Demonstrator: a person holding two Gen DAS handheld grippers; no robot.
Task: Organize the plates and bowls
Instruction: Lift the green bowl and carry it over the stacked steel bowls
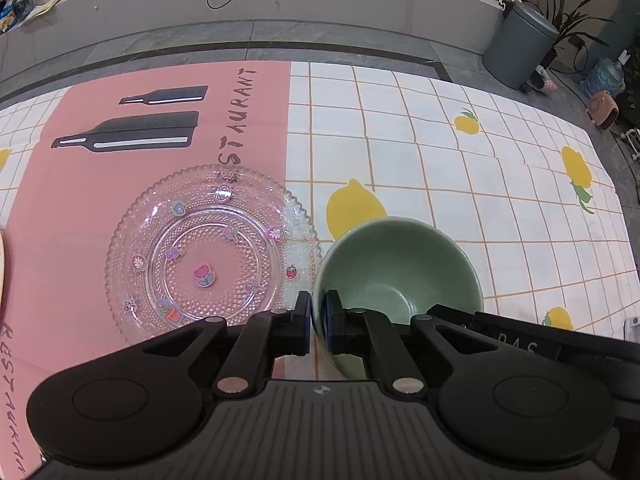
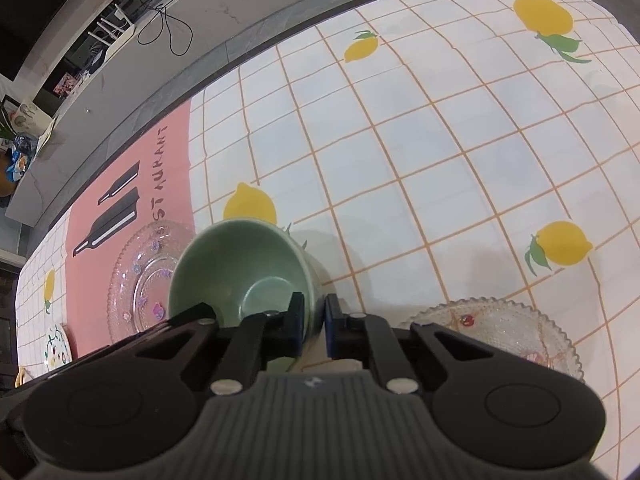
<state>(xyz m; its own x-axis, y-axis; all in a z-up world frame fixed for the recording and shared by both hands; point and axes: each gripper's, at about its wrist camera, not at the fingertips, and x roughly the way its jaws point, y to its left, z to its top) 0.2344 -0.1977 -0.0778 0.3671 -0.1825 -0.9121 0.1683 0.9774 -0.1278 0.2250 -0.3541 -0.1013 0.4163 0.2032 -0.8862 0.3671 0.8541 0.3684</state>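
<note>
Left wrist | both grippers (image 1: 318,320) (image 2: 314,322) pinch green bowl (image 1: 400,268) rim | glass plate (image 1: 212,252) beside

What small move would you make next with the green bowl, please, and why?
Probably lift the bowl a little, evenly: both the left gripper and right gripper pinch its rim on opposite sides, and the glass plate lies close beside it.

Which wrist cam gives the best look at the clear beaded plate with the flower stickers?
Left wrist: the glass plate sits almost whole in frame on the pink mat, stickers readable, only its near edge behind the left gripper. In the right wrist view the green bowl covers its right side.
</note>
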